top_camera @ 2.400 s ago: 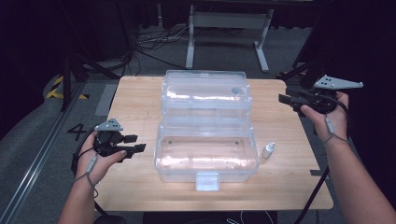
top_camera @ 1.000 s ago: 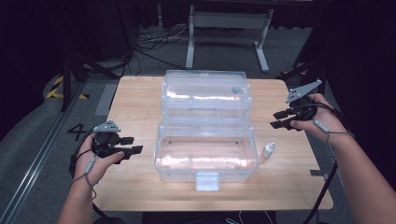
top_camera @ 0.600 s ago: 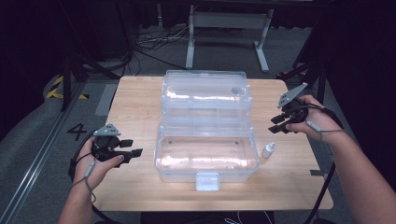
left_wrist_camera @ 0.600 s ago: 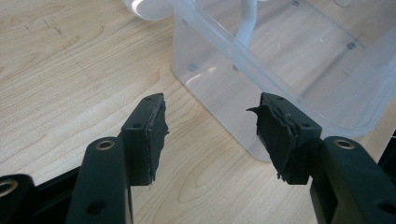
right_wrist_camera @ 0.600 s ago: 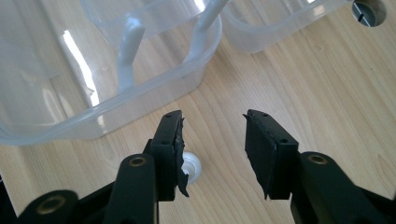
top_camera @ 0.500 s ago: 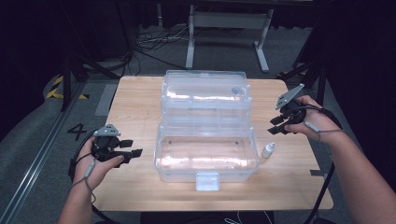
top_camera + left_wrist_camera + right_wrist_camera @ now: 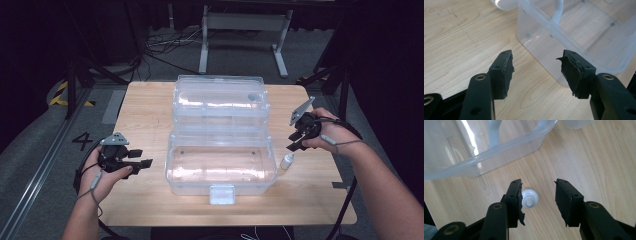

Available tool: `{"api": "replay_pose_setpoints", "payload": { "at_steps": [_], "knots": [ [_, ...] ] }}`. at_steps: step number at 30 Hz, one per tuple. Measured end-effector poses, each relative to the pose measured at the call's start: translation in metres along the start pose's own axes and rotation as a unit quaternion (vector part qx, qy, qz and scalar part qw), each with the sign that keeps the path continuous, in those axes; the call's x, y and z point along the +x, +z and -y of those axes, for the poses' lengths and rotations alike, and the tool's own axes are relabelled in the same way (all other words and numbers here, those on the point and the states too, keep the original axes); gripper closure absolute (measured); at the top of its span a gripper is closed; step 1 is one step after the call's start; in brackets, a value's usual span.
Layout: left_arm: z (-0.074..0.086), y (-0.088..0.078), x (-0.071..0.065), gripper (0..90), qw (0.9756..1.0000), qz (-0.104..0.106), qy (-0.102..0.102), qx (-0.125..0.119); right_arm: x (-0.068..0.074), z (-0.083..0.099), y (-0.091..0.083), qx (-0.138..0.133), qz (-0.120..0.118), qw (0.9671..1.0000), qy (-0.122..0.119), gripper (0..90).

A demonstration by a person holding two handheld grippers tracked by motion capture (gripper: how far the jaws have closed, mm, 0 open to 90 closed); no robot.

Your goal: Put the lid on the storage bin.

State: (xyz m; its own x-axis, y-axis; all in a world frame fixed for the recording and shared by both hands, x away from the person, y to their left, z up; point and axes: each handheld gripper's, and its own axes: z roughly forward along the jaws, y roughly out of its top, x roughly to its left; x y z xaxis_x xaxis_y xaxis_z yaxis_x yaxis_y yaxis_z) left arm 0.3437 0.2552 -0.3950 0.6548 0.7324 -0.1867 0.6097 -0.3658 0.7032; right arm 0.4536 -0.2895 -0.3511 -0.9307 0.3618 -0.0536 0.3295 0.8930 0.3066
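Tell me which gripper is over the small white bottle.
The right gripper, jaws open above the bottle beside the clear box. The left gripper hangs over bare table.

"4" on the floor [image 7: 82, 141]

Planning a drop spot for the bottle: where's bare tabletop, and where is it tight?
Free: the left strip of the table between its left edge and the box, and the front edge either side of the latch. Tight: right of the box, where the bottle stands close to its wall with the open right gripper above it.
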Motion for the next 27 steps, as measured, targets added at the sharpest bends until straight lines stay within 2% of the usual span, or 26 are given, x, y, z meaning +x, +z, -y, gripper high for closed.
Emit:
{"api": "replay_pose_setpoints", "payload": {
  "at_steps": [4,13,27],
  "knots": [
    [-0.001,0.001,0.001,43.2,1.0000,0.002,0.000,0.001,0.003,0.001,0.006,0.020,-0.007,0.9998,0.000,57.2],
    [-0.002,0.003,0.002,43.2,1.0000,0.005,-0.001,0.003,0.007,0.002,0.021,0.061,-0.012,0.9979,-0.017,58.9],
    [-0.002,0.005,0.002,43.1,1.0000,0.005,0.001,0.005,0.008,0.003,0.041,0.098,-0.013,0.9944,-0.037,64.4]
  ]
}}
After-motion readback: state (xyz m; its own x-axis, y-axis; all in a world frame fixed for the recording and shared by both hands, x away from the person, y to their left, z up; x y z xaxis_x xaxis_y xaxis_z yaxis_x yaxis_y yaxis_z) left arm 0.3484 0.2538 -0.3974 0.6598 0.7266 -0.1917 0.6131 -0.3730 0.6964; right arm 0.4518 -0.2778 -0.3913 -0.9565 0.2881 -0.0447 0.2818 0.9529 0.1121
